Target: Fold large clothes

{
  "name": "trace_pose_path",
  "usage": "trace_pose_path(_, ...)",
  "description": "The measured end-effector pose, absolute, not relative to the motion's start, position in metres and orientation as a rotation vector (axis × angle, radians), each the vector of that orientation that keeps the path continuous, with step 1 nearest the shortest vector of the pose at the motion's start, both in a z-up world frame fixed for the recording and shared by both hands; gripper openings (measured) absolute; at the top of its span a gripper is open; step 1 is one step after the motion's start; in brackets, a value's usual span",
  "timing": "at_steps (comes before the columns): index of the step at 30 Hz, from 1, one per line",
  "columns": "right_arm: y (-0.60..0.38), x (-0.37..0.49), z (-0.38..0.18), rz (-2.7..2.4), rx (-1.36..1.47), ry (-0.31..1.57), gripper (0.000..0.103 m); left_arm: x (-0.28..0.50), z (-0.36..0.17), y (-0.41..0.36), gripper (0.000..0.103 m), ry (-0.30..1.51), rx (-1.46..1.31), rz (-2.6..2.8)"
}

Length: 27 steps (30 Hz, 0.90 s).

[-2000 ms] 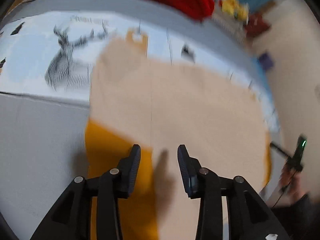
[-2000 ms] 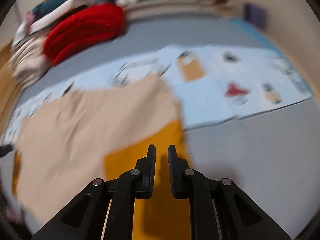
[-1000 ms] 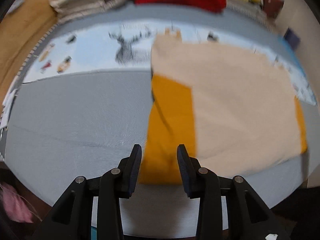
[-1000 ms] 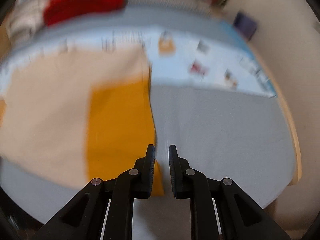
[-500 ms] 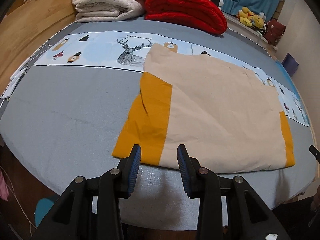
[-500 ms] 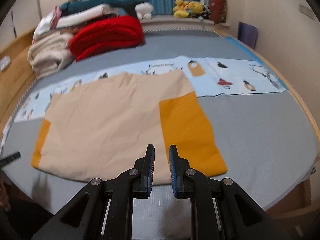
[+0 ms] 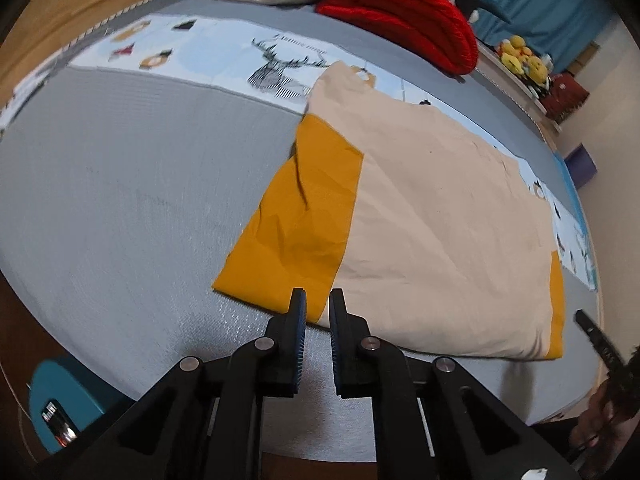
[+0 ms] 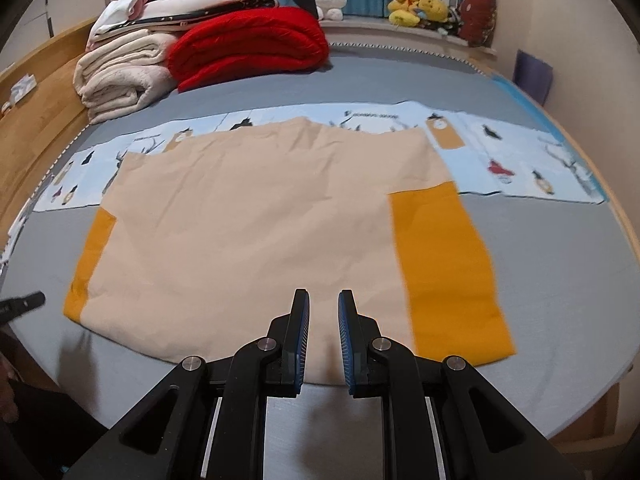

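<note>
The cloth lies flat on the bed, beige layer folded over orange, ready for another fold. Left gripper and right gripper hover above its near edge, jaws slightly parted, grasping nothing.

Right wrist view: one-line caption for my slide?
Right claw open and empty above the near edge of a beige-and-orange cloth spread flat on the grey bed.
</note>
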State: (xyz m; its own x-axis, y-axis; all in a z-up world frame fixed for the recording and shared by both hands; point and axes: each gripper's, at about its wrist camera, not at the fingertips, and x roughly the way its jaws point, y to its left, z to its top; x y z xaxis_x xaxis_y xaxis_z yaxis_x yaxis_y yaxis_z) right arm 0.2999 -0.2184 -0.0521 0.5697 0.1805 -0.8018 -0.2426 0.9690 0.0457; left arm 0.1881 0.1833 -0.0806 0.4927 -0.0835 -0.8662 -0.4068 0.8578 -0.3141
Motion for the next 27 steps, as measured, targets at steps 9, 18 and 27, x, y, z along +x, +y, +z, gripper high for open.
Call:
trace_pose_path(9,-0.16,0.321,-0.093,0.283,-0.135,1.037,0.016,0.184,-0.115,0.184,0.01,1.071,-0.7,0.206)
trace_pose_path(18,-0.136,0.33,-0.13,0.249,-0.286,1.121,0.016,0.187,-0.148,0.193,0.049,1.056,-0.926,0.232)
trace_pose_path(27,-0.131,0.331,-0.137,0.216,-0.313,1.141,0.016,0.186,-0.176,0.208,0.054,0.984,-1.128,0.247)
